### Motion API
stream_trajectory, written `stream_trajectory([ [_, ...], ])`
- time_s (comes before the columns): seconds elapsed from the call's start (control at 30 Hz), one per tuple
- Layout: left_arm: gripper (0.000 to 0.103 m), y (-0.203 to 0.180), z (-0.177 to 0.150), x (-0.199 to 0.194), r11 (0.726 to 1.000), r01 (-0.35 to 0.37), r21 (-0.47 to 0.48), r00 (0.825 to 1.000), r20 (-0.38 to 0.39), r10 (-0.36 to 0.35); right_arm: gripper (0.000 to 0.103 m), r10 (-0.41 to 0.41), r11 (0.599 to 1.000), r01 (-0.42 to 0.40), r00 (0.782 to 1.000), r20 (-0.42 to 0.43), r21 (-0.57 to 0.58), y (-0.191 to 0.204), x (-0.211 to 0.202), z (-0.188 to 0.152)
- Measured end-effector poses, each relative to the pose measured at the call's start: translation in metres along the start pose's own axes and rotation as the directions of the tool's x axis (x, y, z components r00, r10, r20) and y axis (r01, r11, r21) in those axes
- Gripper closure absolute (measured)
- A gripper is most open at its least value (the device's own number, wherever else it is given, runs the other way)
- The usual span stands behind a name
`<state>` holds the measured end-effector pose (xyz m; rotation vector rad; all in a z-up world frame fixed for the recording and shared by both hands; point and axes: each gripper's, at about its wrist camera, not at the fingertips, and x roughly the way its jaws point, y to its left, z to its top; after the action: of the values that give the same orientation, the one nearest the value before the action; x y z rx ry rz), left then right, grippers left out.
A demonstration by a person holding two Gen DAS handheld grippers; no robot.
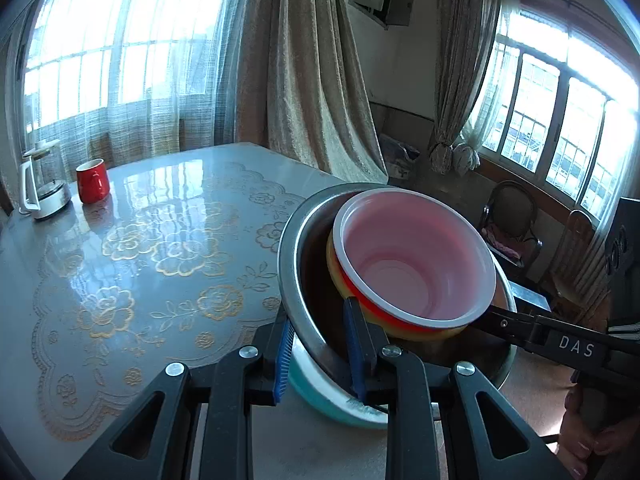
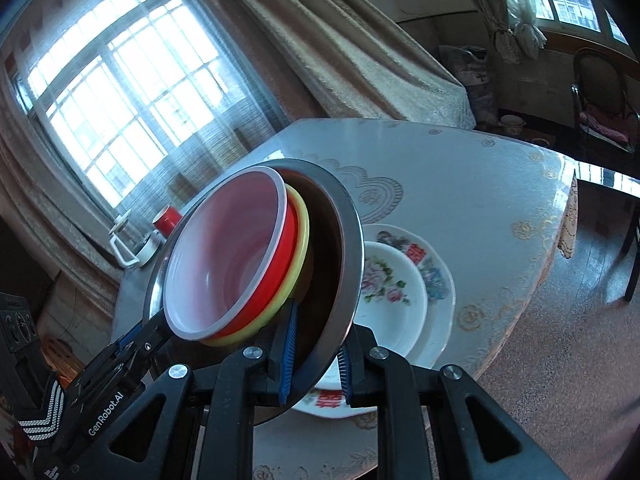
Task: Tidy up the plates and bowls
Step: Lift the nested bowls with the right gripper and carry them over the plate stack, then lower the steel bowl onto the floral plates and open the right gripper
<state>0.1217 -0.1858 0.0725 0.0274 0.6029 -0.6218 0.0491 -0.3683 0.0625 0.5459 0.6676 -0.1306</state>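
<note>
The left gripper [image 1: 320,344] is clenched on the near rim of a stainless steel bowl [image 1: 292,280], one blue pad outside the wall and one inside, and it points downward over the counter [image 1: 160,240]. The right gripper [image 2: 316,356] grasps the same steel bowl on its opposite rim in the same way, also angled down and rolled so the bowl looks tilted in its view. A hand [image 1: 588,436] with painted nails shows at the lower right of the left view, holding the right gripper's handle. Nested in the steel bowl are two smaller bowls: a red bowl [image 1: 408,256] with a pale inside and white rim, sitting in a yellow bowl [image 1: 340,280]. Under the steel bowl a teal bowl [image 1: 320,396] shows in the left view. The stack is between the two grippers, above the counter's near edge. Below it on the counter lie two floral plates, a smaller white plate [image 2: 388,300] stacked on a larger plate [image 2: 436,280]. At the far end stand one red mug [image 1: 93,181] and one glass kettle [image 1: 44,180], side by side.
</note>
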Motion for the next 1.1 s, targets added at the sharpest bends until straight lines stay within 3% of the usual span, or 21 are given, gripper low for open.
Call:
stream_trajectory([
  [0.57, 0.078, -0.019, -0.007, 0.049, 0.999, -0.019, 0.047, 0.997, -0.077, 0.022, 0.085, -0.033, 0.994, 0.038, 0.998, -0.053, 0.102, -0.045, 0.032, 0.007],
  [1.1, 0.078, -0.013, -0.027, 0.069, 0.999, -0.033, 0.019, 0.988, -0.147, 0.036, 0.083, -0.057, 0.99, 0.072, 0.99, -0.129, 0.119, -0.046, 0.06, -0.006],
])
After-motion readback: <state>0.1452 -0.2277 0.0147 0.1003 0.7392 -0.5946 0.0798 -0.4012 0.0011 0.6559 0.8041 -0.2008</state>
